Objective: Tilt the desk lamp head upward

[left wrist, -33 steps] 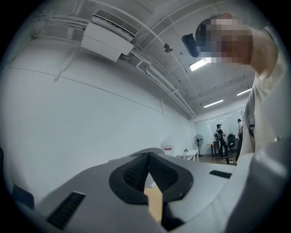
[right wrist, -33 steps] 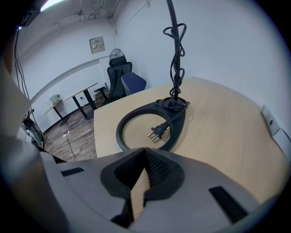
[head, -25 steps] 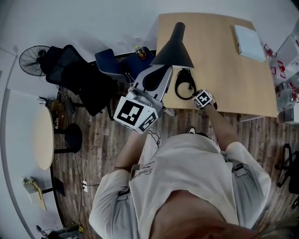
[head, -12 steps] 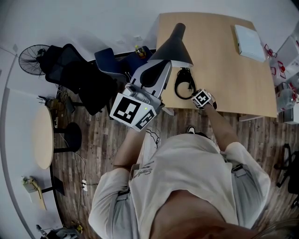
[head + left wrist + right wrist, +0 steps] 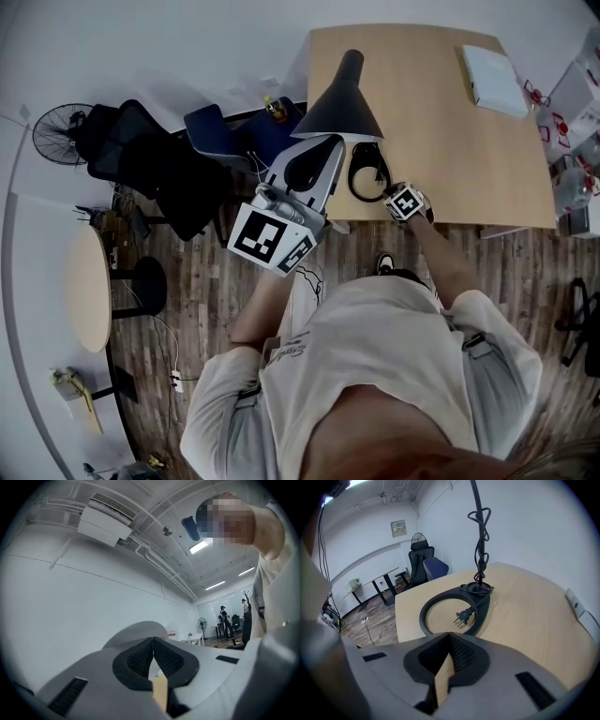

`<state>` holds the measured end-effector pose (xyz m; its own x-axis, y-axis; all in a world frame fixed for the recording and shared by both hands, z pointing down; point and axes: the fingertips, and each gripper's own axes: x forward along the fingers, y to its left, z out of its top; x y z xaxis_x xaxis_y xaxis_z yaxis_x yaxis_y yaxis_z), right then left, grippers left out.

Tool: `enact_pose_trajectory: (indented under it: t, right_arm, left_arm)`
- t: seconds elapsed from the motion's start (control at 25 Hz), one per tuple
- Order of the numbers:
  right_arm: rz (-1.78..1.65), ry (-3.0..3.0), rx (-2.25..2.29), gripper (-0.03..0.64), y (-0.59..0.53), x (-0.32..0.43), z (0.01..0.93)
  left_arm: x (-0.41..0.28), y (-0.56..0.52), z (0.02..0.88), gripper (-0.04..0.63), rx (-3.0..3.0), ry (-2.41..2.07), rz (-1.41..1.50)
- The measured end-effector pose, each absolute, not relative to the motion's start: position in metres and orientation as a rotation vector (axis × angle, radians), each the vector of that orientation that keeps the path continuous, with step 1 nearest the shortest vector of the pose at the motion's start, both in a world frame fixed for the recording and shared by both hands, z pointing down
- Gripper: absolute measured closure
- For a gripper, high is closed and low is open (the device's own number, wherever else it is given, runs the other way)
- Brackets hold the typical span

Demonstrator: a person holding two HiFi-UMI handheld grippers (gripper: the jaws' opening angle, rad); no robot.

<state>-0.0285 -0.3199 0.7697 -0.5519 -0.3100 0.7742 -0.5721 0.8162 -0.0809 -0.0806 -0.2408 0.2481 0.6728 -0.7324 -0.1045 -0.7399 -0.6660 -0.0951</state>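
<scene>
The black desk lamp stands near the left front of the wooden desk [image 5: 469, 169]. Its cone-shaped head [image 5: 339, 101] hangs over the ring-shaped base [image 5: 367, 173]. My left gripper [image 5: 324, 142] is raised with its tips just under the shade's near rim; its jaws are shut on nothing, and its own view shows only wall and ceiling. My right gripper [image 5: 388, 193] rests low at the desk's front edge, shut and empty, pointing at the base [image 5: 454, 613]. The plug [image 5: 462, 616] lies inside the ring. The cable is wound round the stem [image 5: 480, 531].
A white book [image 5: 492, 80] lies at the desk's far right. Dark office chairs [image 5: 159, 164] and a blue chair [image 5: 211, 127] crowd the floor left of the desk. A fan [image 5: 56, 133] and a round table [image 5: 86, 281] stand further left. Clear boxes [image 5: 574, 183] sit at the right.
The left gripper rose slightly under the shade and came back down a little. The lamp head sits much as before. The right gripper has stayed put.
</scene>
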Motion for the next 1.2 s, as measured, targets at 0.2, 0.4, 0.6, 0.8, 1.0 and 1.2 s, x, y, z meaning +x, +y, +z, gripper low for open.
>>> enact_pose_trajectory:
  t: [0.2,0.4,0.6,0.8,1.0,1.2]
  right_arm:
    - [0.369,-2.233,0.805,0.621,-0.315,-0.019,0.76]
    - [0.385,-2.256,0.824,0.622,-0.275,-0.016,0.742]
    - [0.369,-2.31,0.885,0.621,-0.238,-0.008,0.706]
    - [0.372,-2.376,0.966,0.621,-0.2,0.0,0.661]
    - [0.306,-2.514,1.028,0.621,-0.188,-0.011,0.592]
    - [0.275,-2.647,1.091,0.621,-0.181,-0.015,0.531]
  left_arm:
    - [-0.091,-0.23,0.281,0.58,-2.855,1.233,0.045]
    - [-0.106,-0.212,0.316,0.58,-2.938,1.259,-0.004]
    - [-0.118,-0.192,0.355,0.58,-3.032,1.281,-0.019]
    - [-0.128,-0.175,0.399,0.58,-3.128,1.298,-0.025]
    - [-0.136,-0.165,0.419,0.58,-3.152,1.331,-0.004]
    - [-0.131,-0.152,0.417,0.58,-3.148,1.338,-0.013]
